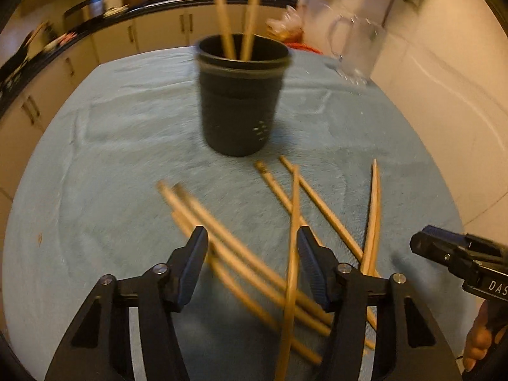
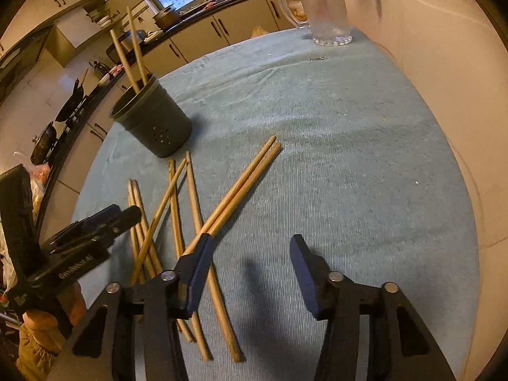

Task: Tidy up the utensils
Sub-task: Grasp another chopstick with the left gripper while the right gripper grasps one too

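A dark grey utensil holder (image 1: 242, 95) stands upright on the blue cloth with two wooden chopsticks (image 1: 236, 22) in it; it also shows in the right wrist view (image 2: 152, 117). Several loose chopsticks (image 1: 254, 263) lie scattered on the cloth in front of it, also in the right wrist view (image 2: 190, 222). My left gripper (image 1: 252, 247) is open and empty, just above the loose chopsticks. My right gripper (image 2: 249, 247) is open and empty, to the right of the pile; its tip shows in the left wrist view (image 1: 427, 241).
A clear glass pitcher (image 2: 320, 6) stands at the far edge of the blue-covered table (image 2: 349, 158), near the wall on the right. Kitchen counters and cabinets run behind and to the left. The left gripper shows in the right wrist view (image 2: 125, 216).
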